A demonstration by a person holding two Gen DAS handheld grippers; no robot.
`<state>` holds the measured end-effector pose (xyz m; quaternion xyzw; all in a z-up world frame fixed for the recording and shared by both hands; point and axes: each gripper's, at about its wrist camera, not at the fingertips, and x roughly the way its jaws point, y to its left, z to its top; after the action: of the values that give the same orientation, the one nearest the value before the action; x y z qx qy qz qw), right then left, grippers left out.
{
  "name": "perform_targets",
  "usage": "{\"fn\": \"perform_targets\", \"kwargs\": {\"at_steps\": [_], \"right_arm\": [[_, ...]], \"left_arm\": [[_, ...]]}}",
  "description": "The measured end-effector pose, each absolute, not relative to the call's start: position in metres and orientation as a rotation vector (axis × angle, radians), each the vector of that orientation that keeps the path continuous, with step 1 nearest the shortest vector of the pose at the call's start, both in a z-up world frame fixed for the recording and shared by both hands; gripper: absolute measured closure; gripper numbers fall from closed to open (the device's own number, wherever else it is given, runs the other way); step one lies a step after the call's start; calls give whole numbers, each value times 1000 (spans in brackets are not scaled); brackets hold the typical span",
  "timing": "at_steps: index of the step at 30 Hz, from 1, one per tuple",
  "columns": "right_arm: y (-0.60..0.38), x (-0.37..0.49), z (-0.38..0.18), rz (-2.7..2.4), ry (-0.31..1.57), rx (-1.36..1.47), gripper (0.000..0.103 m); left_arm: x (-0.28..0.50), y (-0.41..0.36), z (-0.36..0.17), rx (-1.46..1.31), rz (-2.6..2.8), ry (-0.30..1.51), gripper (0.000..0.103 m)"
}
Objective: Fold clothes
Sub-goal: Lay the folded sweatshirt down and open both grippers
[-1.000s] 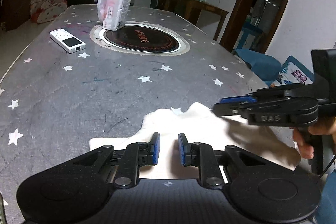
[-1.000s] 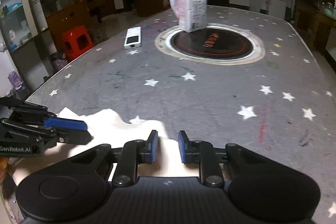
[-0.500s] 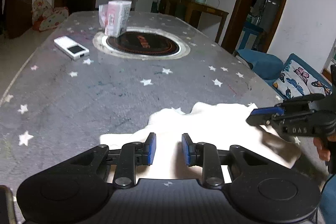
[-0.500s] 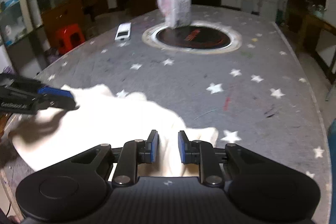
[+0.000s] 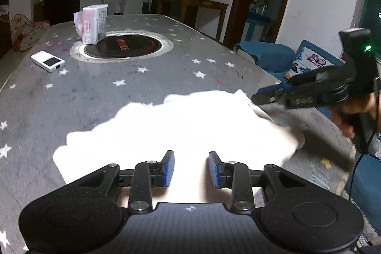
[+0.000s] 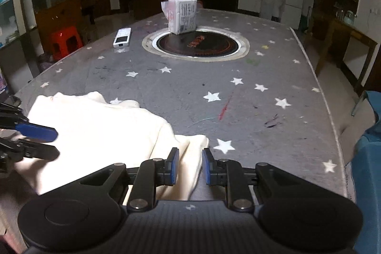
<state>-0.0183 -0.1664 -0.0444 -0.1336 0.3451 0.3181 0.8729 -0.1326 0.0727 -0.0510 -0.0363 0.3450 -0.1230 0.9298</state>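
Observation:
A cream-white garment (image 5: 185, 127) lies partly folded on the near end of the grey star-patterned table (image 5: 133, 87); it also shows in the right wrist view (image 6: 100, 130). My left gripper (image 5: 191, 168) is open, its blue pads over the garment's near edge with nothing held. My right gripper (image 6: 187, 166) is open over the garment's right corner fold. The right gripper shows from the side in the left wrist view (image 5: 269, 94), at the garment's far right corner. The left gripper shows in the right wrist view (image 6: 35, 139), its fingers apart.
A white remote (image 5: 47, 61) lies at the far left. A white box in a plastic bag (image 5: 94, 24) stands on the rim of a round black hob (image 5: 123, 48). A blue seat (image 5: 266, 56) stands past the table's right edge. A red stool (image 6: 65, 39) stands left.
Both grippers have opened a little wider and drawn apart. The garment now lies flatter and more spread, with the right side folded into a ridge under the right gripper.

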Motion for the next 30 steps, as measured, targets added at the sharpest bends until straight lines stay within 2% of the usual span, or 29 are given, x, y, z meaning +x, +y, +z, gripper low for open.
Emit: {"fn": "perform_targets", "kwargs": {"at_steps": [13, 20, 30], "right_arm": [[-183, -69, -56, 683, 724, -409, 84], [-175, -80, -36, 764, 634, -367, 84], [-166, -83, -55, 803, 688, -387, 84]], "left_arm": [[-156, 75, -50, -71, -237, 694, 62], [-177, 84, -45, -104, -211, 689, 62], [-205, 103, -52, -141, -173, 722, 63]]}}
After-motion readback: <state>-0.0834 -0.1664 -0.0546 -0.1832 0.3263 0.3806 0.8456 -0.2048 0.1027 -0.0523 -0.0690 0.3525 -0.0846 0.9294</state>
